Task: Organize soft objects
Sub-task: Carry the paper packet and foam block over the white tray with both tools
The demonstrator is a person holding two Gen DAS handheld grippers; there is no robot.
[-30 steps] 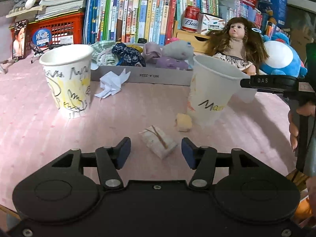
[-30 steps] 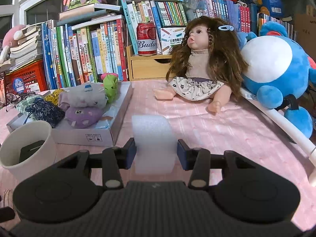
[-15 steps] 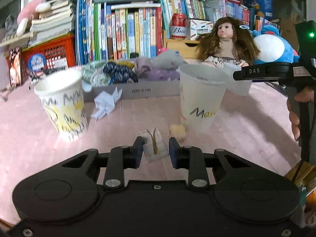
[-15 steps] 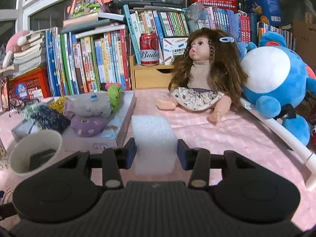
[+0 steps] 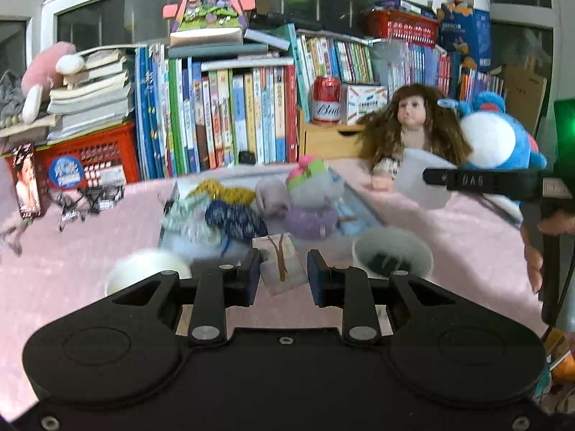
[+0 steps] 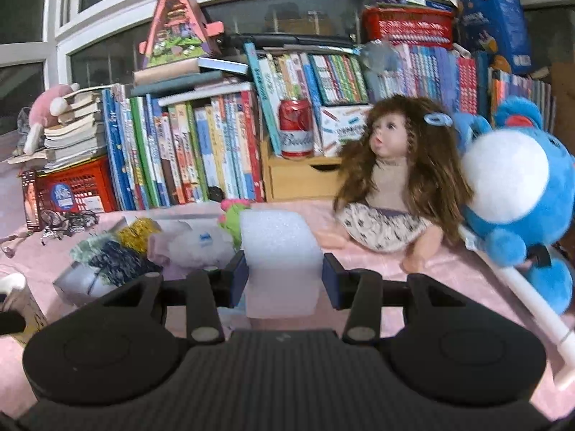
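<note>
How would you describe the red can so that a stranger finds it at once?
Look at the book row at the back, then the small wooden drawer box beside the doll. The can stands upright on it, the only round red metal thing among flat spines.

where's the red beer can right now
In both wrist views the red can stands on the small wooden drawer box, between the row of books and the doll.

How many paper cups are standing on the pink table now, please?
2. One paper cup stands just left of the left claw; the other cup stands to its right, with something dark inside. More could be hidden behind the claw's body.
</note>
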